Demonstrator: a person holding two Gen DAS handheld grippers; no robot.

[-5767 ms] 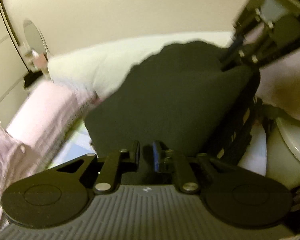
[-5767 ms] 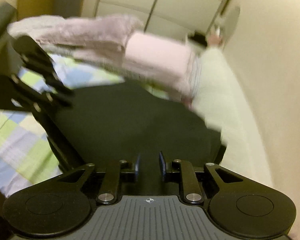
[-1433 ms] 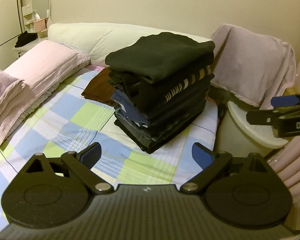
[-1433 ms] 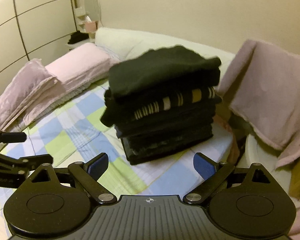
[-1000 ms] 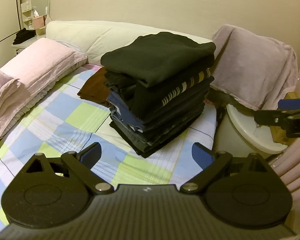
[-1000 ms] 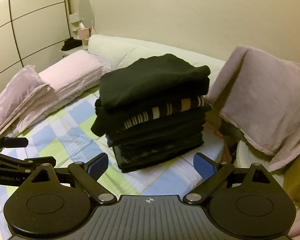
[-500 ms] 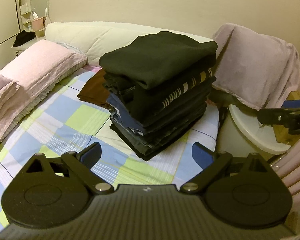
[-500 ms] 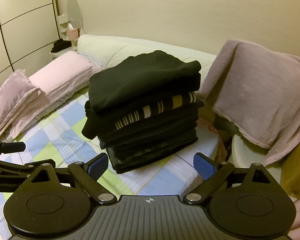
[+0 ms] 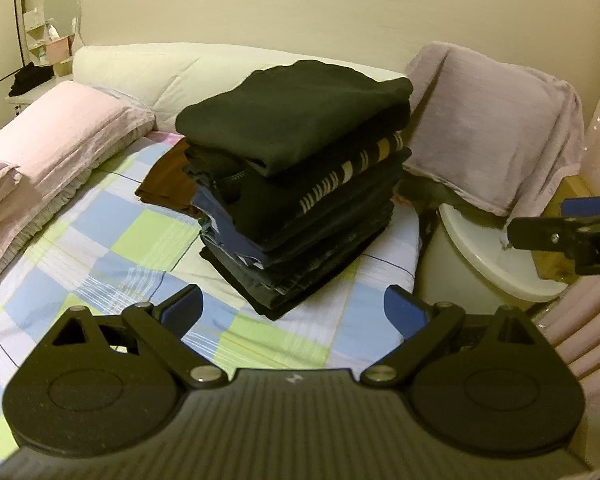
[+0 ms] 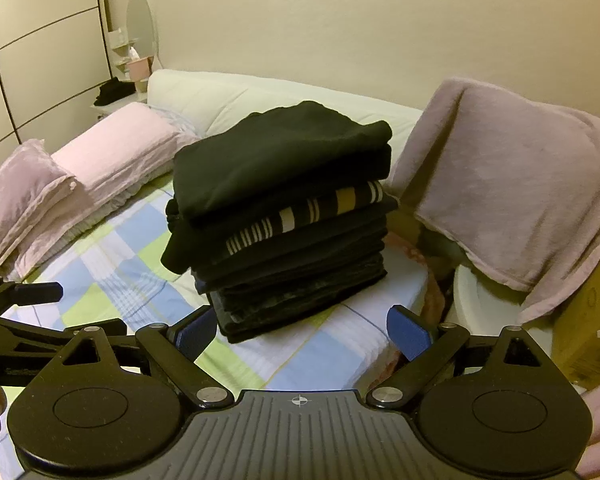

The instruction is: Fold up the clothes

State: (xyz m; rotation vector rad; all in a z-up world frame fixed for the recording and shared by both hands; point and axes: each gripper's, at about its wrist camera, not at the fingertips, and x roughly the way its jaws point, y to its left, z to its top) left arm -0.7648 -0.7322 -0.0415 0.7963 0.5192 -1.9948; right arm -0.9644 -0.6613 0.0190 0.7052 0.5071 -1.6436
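- Left claw: fingers spread wide, blue pads apart, nothing between them. It hovers over the near part of the bed, short of the stack.
- Right claw: fingers likewise spread wide and empty, held above the bed edge, clear of the stack.
- Stack of folded clothes: rests on the checked bedsheet, near the right-hand corner of the bed. Mostly dark garments; a black folded piece lies on top, a striped garment sits a few layers below it, and blue layers show on the left side in the left wrist view.
- Brown garment: lies flat on the sheet, touching the far-left side of the stack.
- Pink pillows: along the left of the bed, well apart from the stack.
- Pink blanket: draped over an object just right of the bed.
- Cardboard box: at the right edge, under the blanket's hem.
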